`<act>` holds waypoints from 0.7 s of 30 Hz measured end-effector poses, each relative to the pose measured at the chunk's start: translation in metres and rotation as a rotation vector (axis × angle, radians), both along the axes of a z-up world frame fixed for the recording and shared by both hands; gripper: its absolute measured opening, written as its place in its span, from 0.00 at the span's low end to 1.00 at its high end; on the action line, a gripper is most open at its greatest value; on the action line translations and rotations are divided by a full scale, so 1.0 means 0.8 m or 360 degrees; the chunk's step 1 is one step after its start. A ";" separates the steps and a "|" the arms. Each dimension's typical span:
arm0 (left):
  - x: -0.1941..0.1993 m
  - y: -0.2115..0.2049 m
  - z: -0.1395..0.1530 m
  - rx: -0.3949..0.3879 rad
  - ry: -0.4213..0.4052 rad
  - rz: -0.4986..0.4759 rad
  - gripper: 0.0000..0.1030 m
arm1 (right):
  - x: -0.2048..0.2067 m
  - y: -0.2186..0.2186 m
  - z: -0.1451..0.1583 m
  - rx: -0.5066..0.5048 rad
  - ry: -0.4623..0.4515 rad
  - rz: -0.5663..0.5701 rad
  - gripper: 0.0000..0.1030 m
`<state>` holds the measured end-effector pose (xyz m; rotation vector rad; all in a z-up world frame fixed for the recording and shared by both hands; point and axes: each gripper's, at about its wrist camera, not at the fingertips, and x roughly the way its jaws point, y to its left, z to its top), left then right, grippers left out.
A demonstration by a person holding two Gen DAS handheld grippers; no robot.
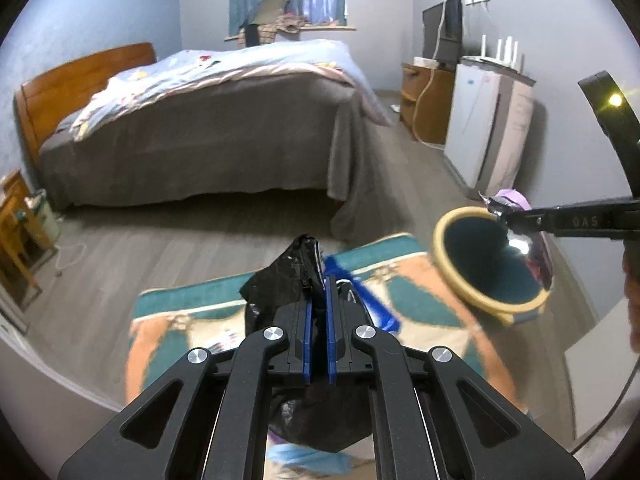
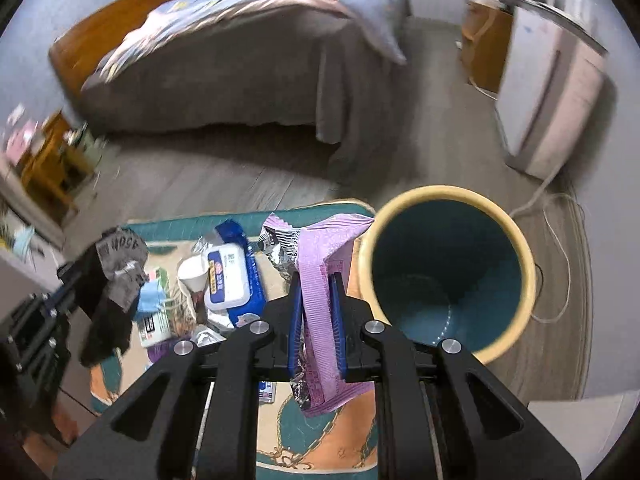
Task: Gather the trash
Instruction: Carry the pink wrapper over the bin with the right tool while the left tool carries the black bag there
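A: Left gripper [image 1: 319, 300]: blue pads drawn almost together, clamped on a black bag [image 1: 280, 280] of crinkled, glossy film. The bag bunches above the fingertips and sags below them. A blue strip [image 1: 374, 300] lies just right of the jaws, blurred; what it is cannot be told.

B: Right gripper [image 2: 318, 300]?

A: Closed on a lilac wrapper [image 2: 320, 256], ribbed, with a silver foil lining. It stands up out of the jaws and hangs crumpled beneath them. A barcode with digits is printed near its top edge; the digits are too small to read fully.

B: Where does the wrapper sit relative to the bin [image 2: 448, 272]?

A: Just left of the rim, above the rug [image 2: 320, 444]. The bin is a round, tapering tub with a cream rim and a smooth teal inside. In the left view the right gripper's tips are at the rim.

B: Trash left on the rug?

A: A blue and white wipes pack [image 2: 230, 280] with a flip-lid label, a white paper cone [image 2: 194, 274], foil scraps, and a light blue crumpled piece. The pack's print cannot be read.

B: Any other writing?

A: "OAS" on the right gripper's arm in the left view. The rug is patterned in teal, orange and cream with a gold chain motif.
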<state>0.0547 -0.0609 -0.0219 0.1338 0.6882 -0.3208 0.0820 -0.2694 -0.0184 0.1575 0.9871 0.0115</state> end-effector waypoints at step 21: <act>0.064 -0.195 -0.018 0.0054 0.0063 -0.0361 0.06 | 0.007 -0.138 -0.054 -0.0139 -0.0050 -0.0184 0.13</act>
